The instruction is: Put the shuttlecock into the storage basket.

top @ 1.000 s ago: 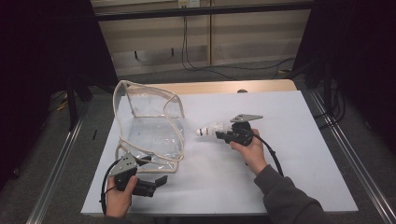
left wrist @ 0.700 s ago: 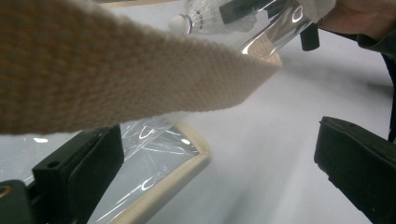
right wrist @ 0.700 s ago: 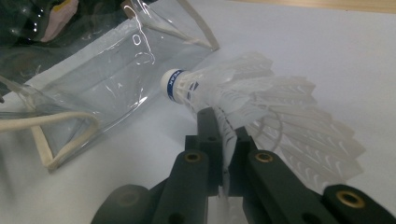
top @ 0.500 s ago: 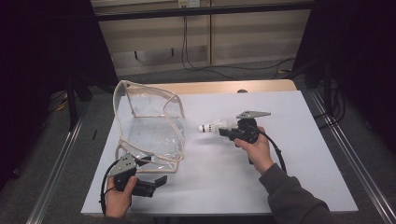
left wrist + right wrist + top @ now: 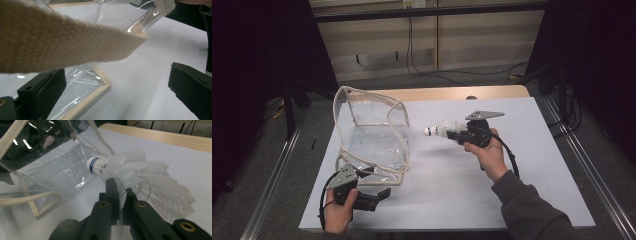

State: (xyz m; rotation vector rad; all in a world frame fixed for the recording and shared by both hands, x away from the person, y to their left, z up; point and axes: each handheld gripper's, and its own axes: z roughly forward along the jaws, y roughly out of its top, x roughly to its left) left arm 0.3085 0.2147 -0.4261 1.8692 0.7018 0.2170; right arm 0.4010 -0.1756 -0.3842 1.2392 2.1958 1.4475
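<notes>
Your right tool [image 5: 119, 195] is clenched on a white feathered shuttlecock [image 5: 117, 167] — blue band lettering unreadable; your left tool [image 5: 117, 87] gapes, released.

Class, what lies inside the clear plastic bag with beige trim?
Nothing shows inside the clear plastic bag with beige trim; only the white table shows through it. Its creased near corner is unclear.

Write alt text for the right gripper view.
The right gripper holds a white shuttlecock by its feathers between its shut black jaws, cork end pointing at a clear plastic bag with cream trim. Both are above a white table with a wooden far edge.
</notes>
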